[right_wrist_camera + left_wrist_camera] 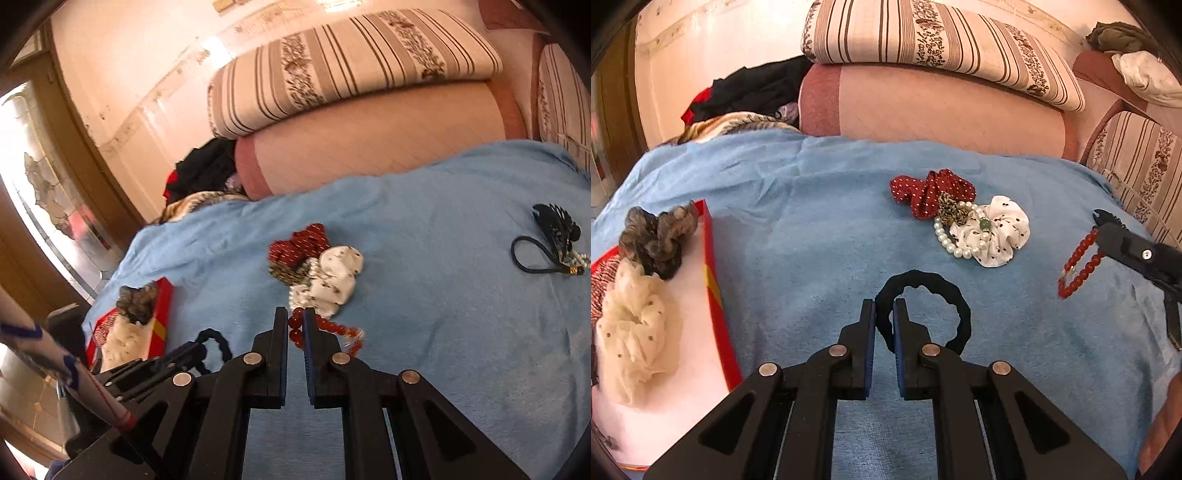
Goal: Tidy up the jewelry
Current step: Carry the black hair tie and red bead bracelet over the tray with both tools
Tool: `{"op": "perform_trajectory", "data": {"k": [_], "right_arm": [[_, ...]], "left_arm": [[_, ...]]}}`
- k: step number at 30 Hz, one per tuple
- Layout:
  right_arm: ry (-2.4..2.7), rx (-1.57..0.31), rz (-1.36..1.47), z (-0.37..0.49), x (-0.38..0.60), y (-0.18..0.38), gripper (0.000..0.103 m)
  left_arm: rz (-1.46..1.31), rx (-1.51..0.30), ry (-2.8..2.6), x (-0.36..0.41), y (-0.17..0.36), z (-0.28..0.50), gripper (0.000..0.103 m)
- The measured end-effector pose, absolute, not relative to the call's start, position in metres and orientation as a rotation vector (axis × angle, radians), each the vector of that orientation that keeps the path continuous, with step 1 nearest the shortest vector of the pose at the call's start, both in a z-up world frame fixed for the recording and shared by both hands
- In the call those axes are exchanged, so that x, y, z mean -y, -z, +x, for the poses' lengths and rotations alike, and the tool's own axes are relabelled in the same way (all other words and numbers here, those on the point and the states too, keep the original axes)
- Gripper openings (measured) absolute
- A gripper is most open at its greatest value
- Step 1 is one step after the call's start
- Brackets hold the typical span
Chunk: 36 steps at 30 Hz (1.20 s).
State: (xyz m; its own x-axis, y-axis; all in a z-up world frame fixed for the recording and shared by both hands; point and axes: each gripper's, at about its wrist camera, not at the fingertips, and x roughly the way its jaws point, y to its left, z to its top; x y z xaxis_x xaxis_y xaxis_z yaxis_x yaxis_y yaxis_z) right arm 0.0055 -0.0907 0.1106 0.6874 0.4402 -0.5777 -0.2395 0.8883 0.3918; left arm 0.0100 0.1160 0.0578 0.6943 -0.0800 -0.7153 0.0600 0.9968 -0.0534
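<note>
Jaws clamped: your left gripper (884,314) holds the black hair tie (923,310), your right gripper (295,325) the red bead bracelet (325,328); two scrunchies (646,288) boxed, a pile (964,218) remains.

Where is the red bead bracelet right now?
The red bead bracelet hangs pinched in the right gripper, over the blue blanket, right of the pearl bracelet in the left wrist view.

Two handheld grippers share one build. The left gripper (884,314) has matte black plastic fingers lined with blue ridged pads (897,332), and round silver pins (838,350) sit at each linkage joint. Triangular cut-outs pierce its wide black arms. The right gripper (295,325) looks the same, with blue pads (308,354) and silver pins (252,358).
</note>
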Motion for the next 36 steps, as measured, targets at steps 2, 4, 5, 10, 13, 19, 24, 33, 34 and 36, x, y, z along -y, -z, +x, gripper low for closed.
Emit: {"op": "perform_trajectory", "data": {"k": [2,4,5,10,13,19,24,33,34,36], "right_arm": [[-0.401,-0.718,0.285,0.004,0.084,-0.111,0.008],[-0.405,-0.719,0.274,0.003,0.08,-0.111,0.008],[-0.412,-0.724,0.267,0.003,0.078,-0.11,0.008],[-0.417,-0.728,0.242,-0.002,0.07,-0.107,0.008],[-0.426,-0.727,0.233,-0.003,0.067,-0.107,0.008],[-0.433,-0.723,0.228,-0.005,0.064,-0.107,0.008],[-0.435,-0.722,0.217,-0.007,0.063,-0.107,0.008],[-0.452,-0.72,0.206,-0.011,0.056,-0.109,0.008],[-0.454,-0.719,0.205,-0.01,0.056,-0.109,0.008],[-0.457,-0.715,0.2,-0.011,0.055,-0.11,0.008]], "left_arm": [[-0.005,-0.793,0.062,-0.115,-0.058,0.01,0.009],[0.009,-0.785,0.042,-0.114,-0.058,0.009,0.009],[0.016,-0.781,0.031,-0.114,-0.058,0.009,0.009],[0.044,-0.742,-0.012,-0.116,-0.064,0.006,0.009],[0.058,-0.718,-0.024,-0.116,-0.067,0.005,0.009],[0.069,-0.698,-0.035,-0.116,-0.071,0.003,0.009],[0.083,-0.686,-0.039,-0.114,-0.072,0.002,0.009],[0.095,-0.671,-0.042,-0.112,-0.075,0.0,0.009],[0.099,-0.67,-0.041,-0.112,-0.075,-0.001,0.009],[0.096,-0.666,-0.042,-0.113,-0.076,-0.001,0.009]]}}
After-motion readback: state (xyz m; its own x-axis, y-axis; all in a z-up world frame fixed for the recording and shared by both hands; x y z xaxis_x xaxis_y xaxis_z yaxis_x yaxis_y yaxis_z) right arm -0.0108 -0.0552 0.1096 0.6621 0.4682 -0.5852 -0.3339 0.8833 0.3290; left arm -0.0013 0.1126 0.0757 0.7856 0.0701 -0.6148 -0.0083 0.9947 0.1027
